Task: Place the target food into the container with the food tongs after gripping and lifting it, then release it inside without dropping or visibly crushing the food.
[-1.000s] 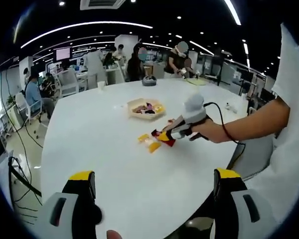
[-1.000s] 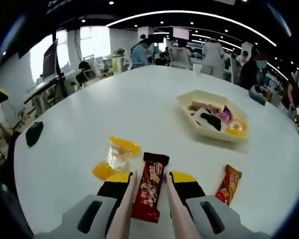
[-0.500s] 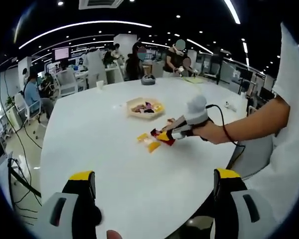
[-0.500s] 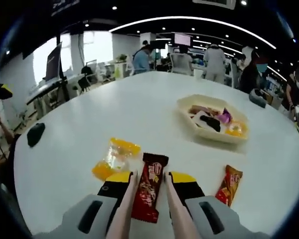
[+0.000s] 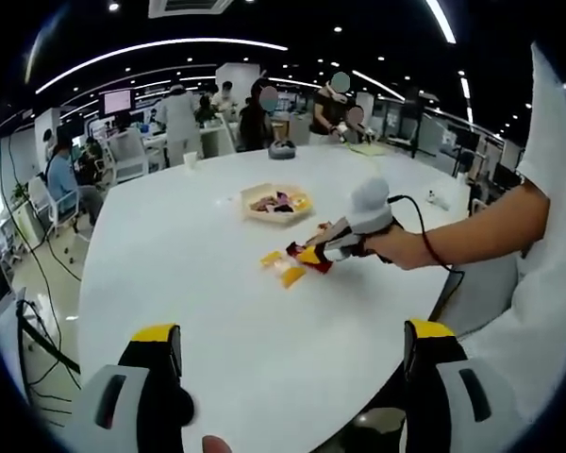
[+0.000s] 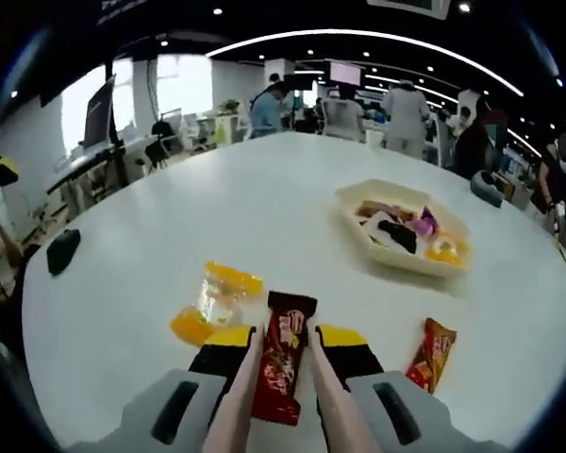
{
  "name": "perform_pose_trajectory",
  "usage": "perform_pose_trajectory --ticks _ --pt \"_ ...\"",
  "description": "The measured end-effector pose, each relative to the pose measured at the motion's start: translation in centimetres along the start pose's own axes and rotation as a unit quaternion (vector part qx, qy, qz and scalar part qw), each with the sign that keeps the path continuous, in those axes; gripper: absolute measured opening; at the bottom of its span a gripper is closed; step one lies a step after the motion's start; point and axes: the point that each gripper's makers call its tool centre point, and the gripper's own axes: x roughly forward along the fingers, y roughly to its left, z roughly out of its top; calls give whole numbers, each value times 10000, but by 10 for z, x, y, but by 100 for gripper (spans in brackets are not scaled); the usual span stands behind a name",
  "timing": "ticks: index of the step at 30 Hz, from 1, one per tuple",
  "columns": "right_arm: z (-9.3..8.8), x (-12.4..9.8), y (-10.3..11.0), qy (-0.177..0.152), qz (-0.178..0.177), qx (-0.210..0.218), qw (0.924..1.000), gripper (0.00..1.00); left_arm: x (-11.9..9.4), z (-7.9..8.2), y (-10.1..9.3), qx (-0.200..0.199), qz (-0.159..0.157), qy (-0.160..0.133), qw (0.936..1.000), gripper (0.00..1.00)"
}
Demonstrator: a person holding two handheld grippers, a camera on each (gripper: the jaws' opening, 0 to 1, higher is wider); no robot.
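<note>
While the left gripper (image 5: 288,382) hangs back at the table (image 6: 217,208) edge with its jaws wide apart and holding nothing, little has changed over the last second: the views have shifted only slightly and the things on the table lie as they did. Left of the red bar (image 6: 281,366) sits a clear and yellow packet (image 6: 212,300). The right gripper (image 6: 281,347) stays with its tongs (image 6: 323,401) closed against the bar's sides, the bar seemingly not yet lifted off the table. Right of the bar lies an orange packet (image 6: 430,353), and beyond it the tray (image 6: 396,261) of snacks, well apart. I'd say the lift comes next.
</note>
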Motion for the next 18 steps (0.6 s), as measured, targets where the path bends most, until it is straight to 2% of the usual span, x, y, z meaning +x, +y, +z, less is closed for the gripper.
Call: perform_pose_trajectory --ticks 2,3,4,7,13,14,18 --pt "1 1 1 36 29 -35 10000 20 0 0 0 12 5 0 10000 98" --pt "2 2 4 170 50 -40 9998 20 -1 0 0 16 5 -1 10000 98" --pt "3 3 4 201 108 -281 9993 19 -1 0 0 14 11 -2 10000 98" --pt "1 3 1 208 157 -150 9995 19 -3 0 1 2 48 -11 10000 98" --pt "4 4 1 315 243 -273 9988 20 -6 2 1 7 89 -50 9999 98" --pt "7 1 1 263 310 -140 9991 20 -6 2 1 3 94 -57 9999 98" --pt "21 -15 -6 45 282 -127 9995 20 -7 3 0 -7 109 -110 9999 98"
